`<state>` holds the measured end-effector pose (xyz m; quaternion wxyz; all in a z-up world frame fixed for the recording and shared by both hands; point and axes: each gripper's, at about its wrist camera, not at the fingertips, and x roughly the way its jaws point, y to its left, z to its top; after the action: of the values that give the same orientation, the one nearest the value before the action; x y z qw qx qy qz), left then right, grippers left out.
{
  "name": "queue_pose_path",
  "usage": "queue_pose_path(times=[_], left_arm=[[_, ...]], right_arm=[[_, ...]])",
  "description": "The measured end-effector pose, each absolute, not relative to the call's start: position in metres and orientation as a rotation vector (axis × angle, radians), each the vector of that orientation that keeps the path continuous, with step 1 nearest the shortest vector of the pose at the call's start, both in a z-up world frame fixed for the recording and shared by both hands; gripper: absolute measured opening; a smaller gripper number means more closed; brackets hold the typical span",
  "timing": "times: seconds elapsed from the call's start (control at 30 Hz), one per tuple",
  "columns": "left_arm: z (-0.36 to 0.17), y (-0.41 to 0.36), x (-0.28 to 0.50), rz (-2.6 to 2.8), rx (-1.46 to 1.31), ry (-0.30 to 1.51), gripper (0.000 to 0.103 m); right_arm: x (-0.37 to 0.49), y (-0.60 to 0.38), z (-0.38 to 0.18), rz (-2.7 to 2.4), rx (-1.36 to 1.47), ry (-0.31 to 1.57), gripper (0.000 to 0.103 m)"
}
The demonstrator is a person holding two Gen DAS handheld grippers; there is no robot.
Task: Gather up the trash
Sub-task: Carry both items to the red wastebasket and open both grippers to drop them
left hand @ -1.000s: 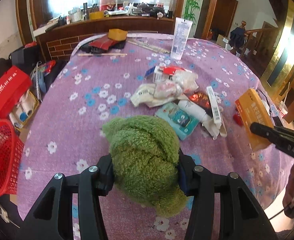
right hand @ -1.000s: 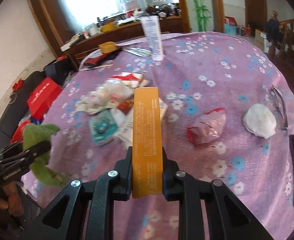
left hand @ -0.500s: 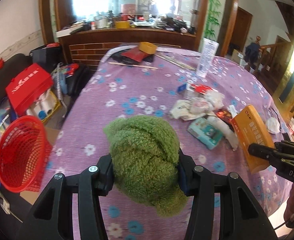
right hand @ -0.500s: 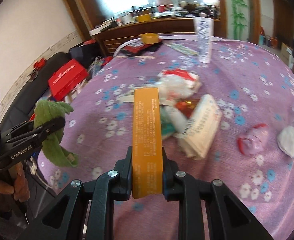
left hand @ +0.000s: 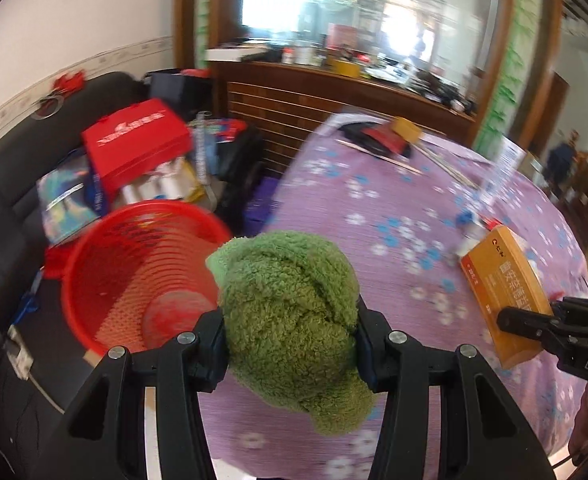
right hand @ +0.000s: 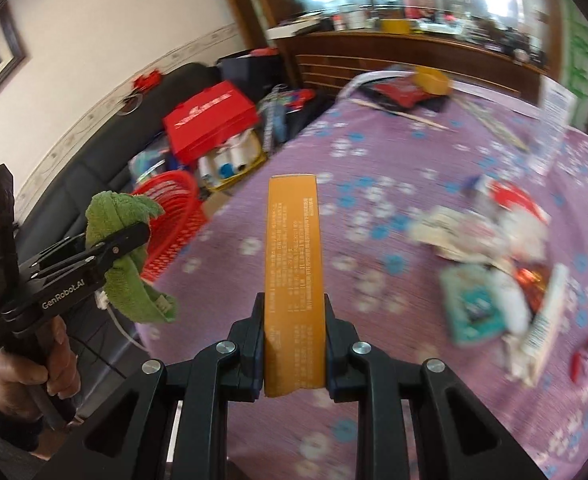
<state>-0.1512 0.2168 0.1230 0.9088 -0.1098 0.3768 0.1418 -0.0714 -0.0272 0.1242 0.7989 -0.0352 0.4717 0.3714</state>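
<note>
My left gripper [left hand: 290,344] is shut on a fuzzy green cloth [left hand: 290,316], held over the left edge of the purple flowered table [left hand: 394,208]. A red mesh basket [left hand: 134,276] stands on the floor just left of the cloth. In the right wrist view my right gripper [right hand: 294,332] is shut on a long orange box [right hand: 294,264] above the table. The same box [left hand: 502,288] shows at the right of the left wrist view. The left gripper [right hand: 134,236] with the green cloth [right hand: 122,256] and the red basket [right hand: 170,220] appear at the left of the right wrist view.
A pile of wrappers and packets [right hand: 490,264] lies on the table at the right. A red gift box [left hand: 134,140] and bags crowd a dark sofa [left hand: 6,184] behind the basket. A wooden counter [left hand: 334,92] runs along the back. A hand [right hand: 26,360] holds the left gripper.
Both grippers have swung left, away from the litter pile toward the table's left edge. The red basket has come from the far left to just beside the green cloth. Both grips are unchanged.
</note>
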Motion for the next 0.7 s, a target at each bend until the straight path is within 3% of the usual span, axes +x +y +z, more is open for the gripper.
queue_pose_path(times=[0.57,0.7], left_arm=[[0.114,0.355,-0.171,0.422,-0.326,0.814,0.050],[0.112,0.372,-0.165,0.438,-0.335,0.820,0.065]], right_arm=[[-0.060,0.177,0.128,1.024,-0.152,1.041,0.025],[-0.049,0.212,0.123,1.049,-0.167,1.059,0.026]])
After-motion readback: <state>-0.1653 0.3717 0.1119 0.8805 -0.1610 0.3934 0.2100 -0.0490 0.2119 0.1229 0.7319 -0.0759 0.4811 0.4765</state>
